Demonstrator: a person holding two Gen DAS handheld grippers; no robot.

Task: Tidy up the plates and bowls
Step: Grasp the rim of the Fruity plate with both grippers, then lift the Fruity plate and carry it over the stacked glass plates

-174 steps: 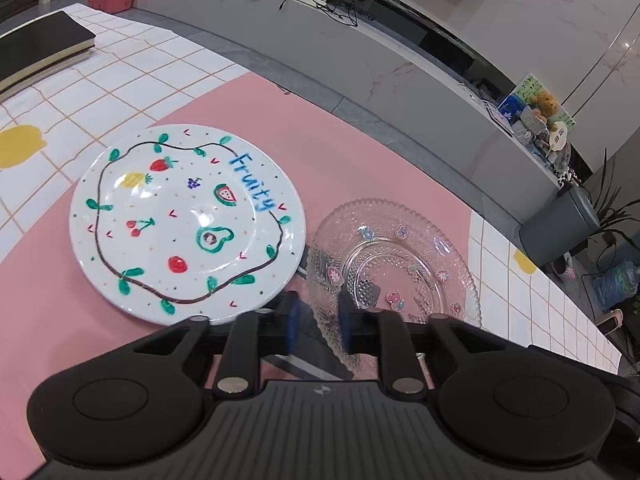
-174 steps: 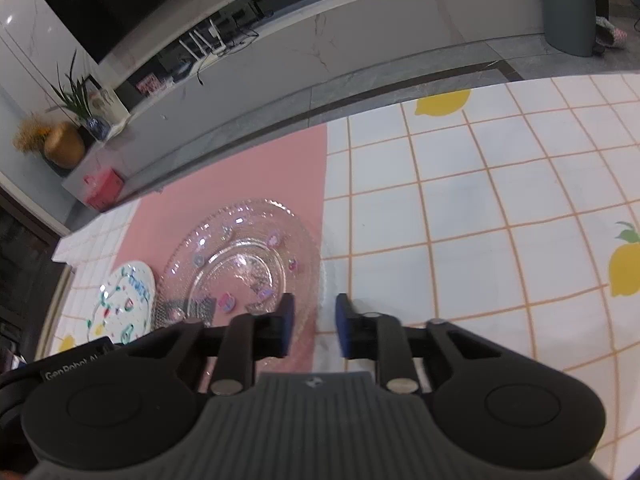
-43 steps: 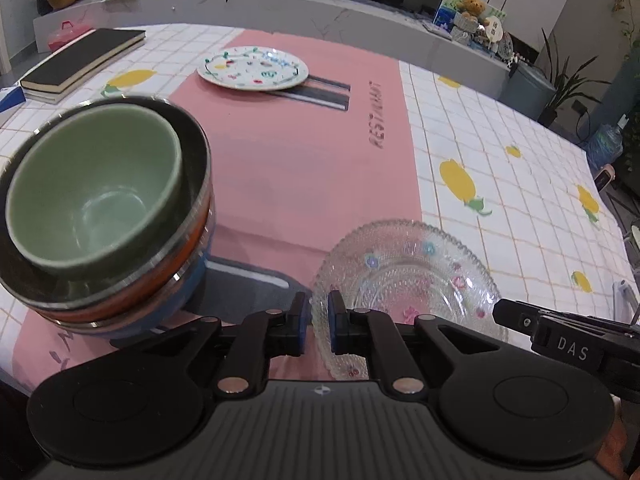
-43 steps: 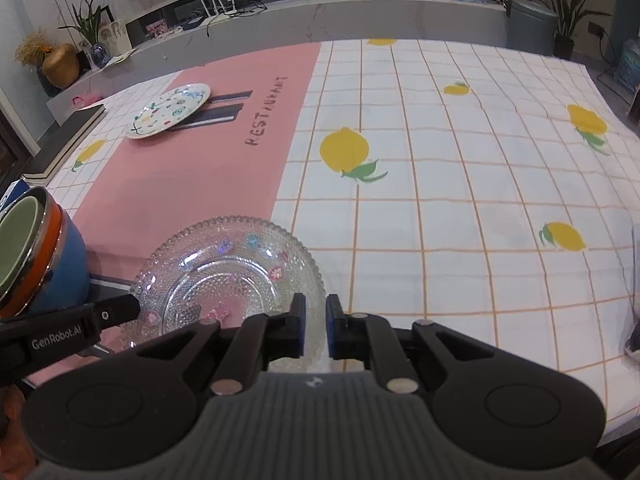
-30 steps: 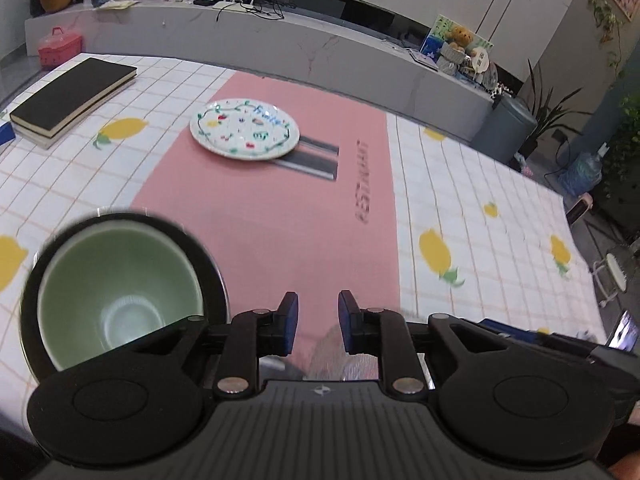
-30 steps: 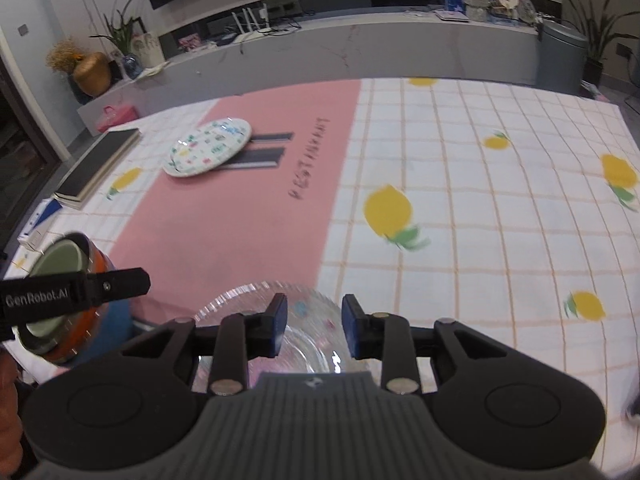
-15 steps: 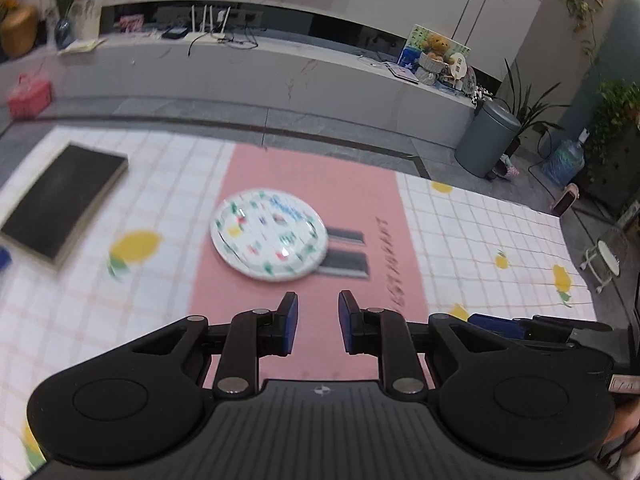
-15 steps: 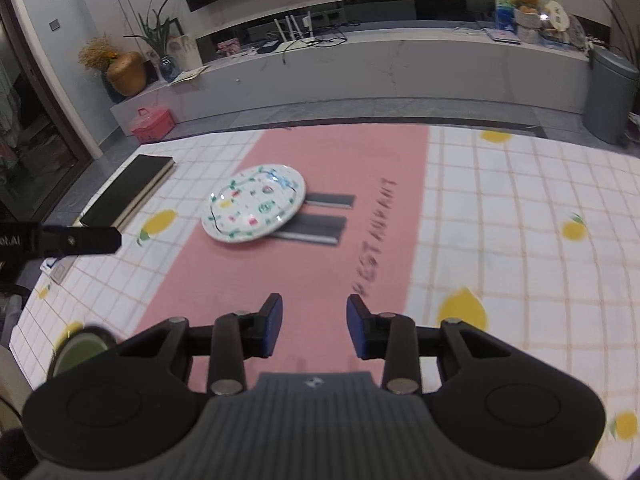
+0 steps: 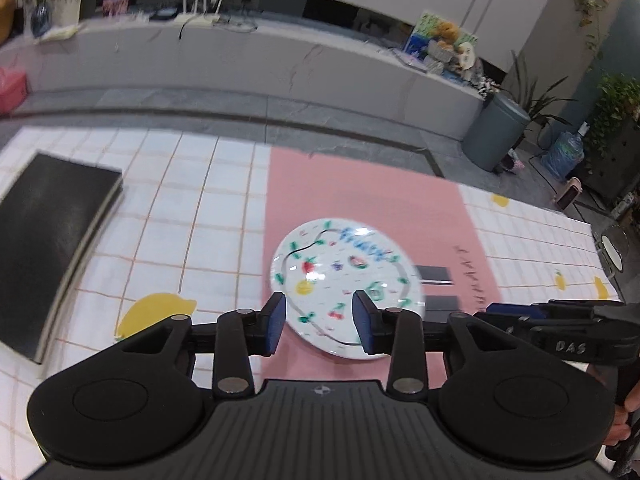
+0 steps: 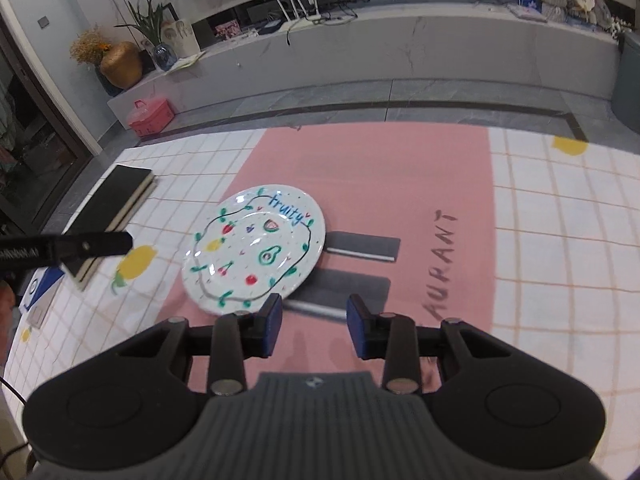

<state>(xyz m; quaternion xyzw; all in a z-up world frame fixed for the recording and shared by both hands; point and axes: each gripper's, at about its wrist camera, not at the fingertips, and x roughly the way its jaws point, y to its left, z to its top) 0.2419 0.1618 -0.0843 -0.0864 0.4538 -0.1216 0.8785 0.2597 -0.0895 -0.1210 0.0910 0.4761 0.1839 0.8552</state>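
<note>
Only in right view: gold vase (image 10: 120,65); only in left: grey bin (image 9: 496,136). Left gripper (image 9: 319,326) just been opening, jaws apart, empty, plate (image 9: 346,286) beyond them. Right gripper (image 10: 314,330) apart, empty; plate (image 10: 254,248) ahead-left on pink mat (image 10: 400,184).

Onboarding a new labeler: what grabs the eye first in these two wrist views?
The white fruit-painted plate, lettered "fruity", lies flat on the pink mat mid-table. Both hand-held grippers face it with open, empty jaws: the left hand-held gripper frames its near rim, the right hand-held gripper sits just right of it. A black book lies off to the left on the lemon-print tablecloth.
</note>
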